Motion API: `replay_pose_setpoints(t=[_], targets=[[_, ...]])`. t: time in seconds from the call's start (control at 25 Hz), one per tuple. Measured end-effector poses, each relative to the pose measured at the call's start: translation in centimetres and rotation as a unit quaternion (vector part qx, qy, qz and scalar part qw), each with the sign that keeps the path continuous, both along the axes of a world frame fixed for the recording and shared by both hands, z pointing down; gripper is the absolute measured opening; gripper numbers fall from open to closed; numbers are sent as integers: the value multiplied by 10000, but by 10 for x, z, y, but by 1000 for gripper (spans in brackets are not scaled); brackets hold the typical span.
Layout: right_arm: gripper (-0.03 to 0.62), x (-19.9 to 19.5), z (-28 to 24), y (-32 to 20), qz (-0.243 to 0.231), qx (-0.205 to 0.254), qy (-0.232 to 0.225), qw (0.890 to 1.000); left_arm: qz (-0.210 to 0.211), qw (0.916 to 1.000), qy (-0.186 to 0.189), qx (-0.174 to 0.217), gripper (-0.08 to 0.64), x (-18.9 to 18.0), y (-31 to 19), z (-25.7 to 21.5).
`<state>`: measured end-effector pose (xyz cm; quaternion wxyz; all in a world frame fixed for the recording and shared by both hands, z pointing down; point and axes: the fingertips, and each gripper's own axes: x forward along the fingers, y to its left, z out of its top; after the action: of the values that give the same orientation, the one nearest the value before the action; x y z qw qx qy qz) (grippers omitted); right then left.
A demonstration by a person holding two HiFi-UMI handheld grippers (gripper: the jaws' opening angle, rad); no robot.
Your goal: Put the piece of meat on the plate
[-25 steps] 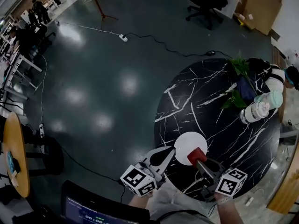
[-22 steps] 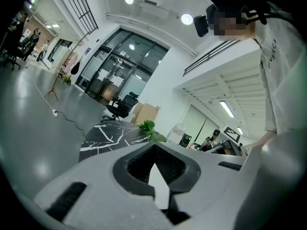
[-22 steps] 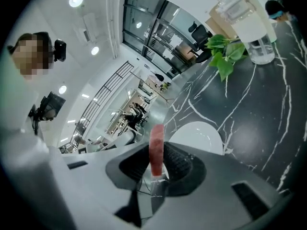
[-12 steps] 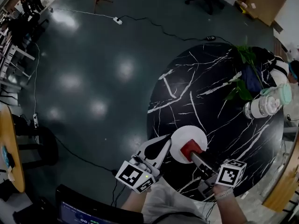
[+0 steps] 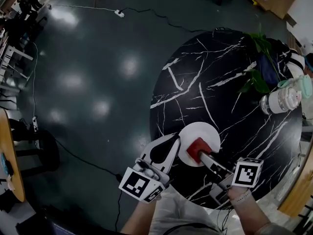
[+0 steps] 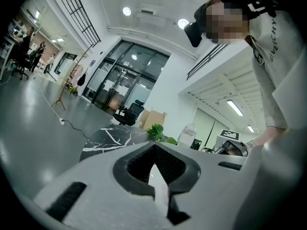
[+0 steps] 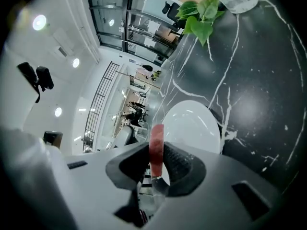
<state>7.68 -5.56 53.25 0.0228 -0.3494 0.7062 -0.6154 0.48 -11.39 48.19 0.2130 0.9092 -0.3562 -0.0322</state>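
Observation:
A white round plate point(image 5: 203, 131) lies on the black marble table point(image 5: 220, 82) near its front edge. My right gripper point(image 5: 199, 153) is shut on a red piece of meat point(image 5: 196, 146), which it holds over the near part of the plate. In the right gripper view the meat point(image 7: 156, 140) stands edge-on between the pads, with the plate point(image 7: 194, 123) just beyond. My left gripper point(image 5: 175, 142) is shut and empty, its tips at the plate's left rim. The left gripper view shows its jaws point(image 6: 154, 146) closed, pointing level across the table.
At the table's far right stand a green plant point(image 5: 257, 77) and a white jar point(image 5: 279, 102). The table's round front edge runs just under both grippers. A cable and power strip point(image 5: 119, 13) lie on the dark floor to the left. A wooden table point(image 5: 12, 165) stands far left.
Both grippers have sunk toward the table. The meat, still gripped by the right one, has moved from the plate's near rim to further over the plate.

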Motion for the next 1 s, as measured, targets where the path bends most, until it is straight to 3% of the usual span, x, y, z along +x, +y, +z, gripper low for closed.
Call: replay_pose_setpoints(t=[0.24,0.6,0.72,0.84,1.0], targets=[[84,0,4,-1,3,-7,114,9999,-74,9999,77,-63,8,-5,15,4],[87,1,7,-7,-317,320,1257,9910,-261,9995,156,-71,8,-14,25,4],[97,1,6,-5,-686,664,1896,9772,-300,9993,207,-78,8,-16,27,0],[109,-2,5,-5,-1162,1044,2530,9548,-314,9993,213,-72,8,-17,27,-2],[130,-3,5,-10,-1497,1388,3026,9310,-353,9991,233,-74,8,-18,27,-1]])
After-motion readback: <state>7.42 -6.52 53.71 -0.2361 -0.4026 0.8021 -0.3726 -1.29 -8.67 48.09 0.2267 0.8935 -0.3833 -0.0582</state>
